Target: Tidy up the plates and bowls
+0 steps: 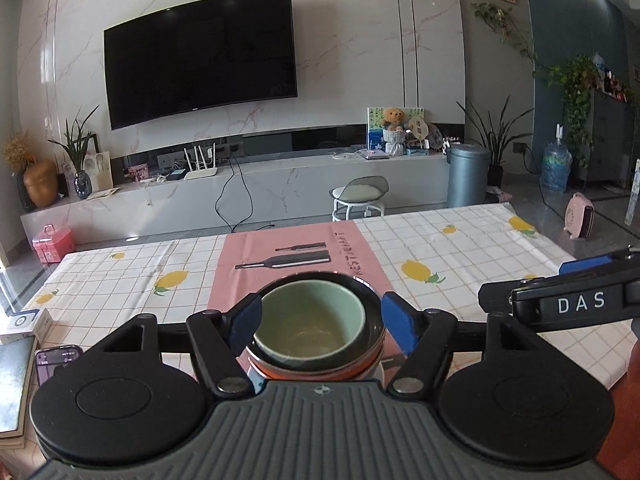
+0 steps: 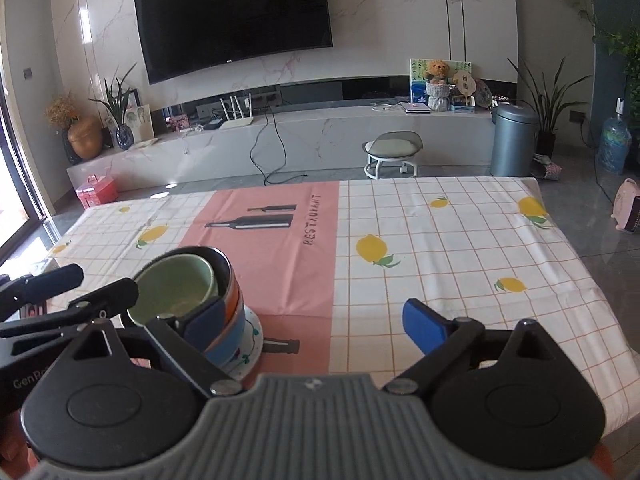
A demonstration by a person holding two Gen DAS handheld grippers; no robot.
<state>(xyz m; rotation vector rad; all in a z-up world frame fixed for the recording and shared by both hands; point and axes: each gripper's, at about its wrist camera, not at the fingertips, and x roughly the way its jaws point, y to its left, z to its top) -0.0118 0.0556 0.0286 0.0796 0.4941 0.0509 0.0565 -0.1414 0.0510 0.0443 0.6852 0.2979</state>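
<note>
Left wrist view looks down over a stack of dishes [image 1: 316, 344] standing on the pink runner [image 1: 280, 256] of a checked, lemon-printed tablecloth [image 1: 460, 248]. Top of the stack is a pale green bowl [image 1: 310, 326], nested in a dark-rimmed bowl [image 1: 370, 300]; under that come an orange band and a blue one, too crowded to count as separate pieces. The left gripper [image 1: 318, 322] has its jaws spread wide to either side of the stack, blue pads [image 1: 400, 322] clear of the rims, pinching nothing. Right of the stack, the right gripper's black body marked "DAS" [image 1: 576, 302] reaches in from the frame edge. Right wrist view shows the same stack [image 2: 200, 304] from its right side, resting on a white speckled plate [image 2: 250, 354] on the runner [image 2: 280, 272]. The right gripper [image 2: 316, 324] is also spread wide: its left pad [image 2: 204, 322] lies across the side of the stack as seen from here, though contact cannot be judged, and its right pad [image 2: 424, 326] hangs over the cloth [image 2: 460, 264], well apart from the stack. Left of the stack, the left gripper's black linkage [image 2: 60, 292] shows. Beyond the stack, a black television [image 2: 234, 12] hangs on the marble wall.
</note>
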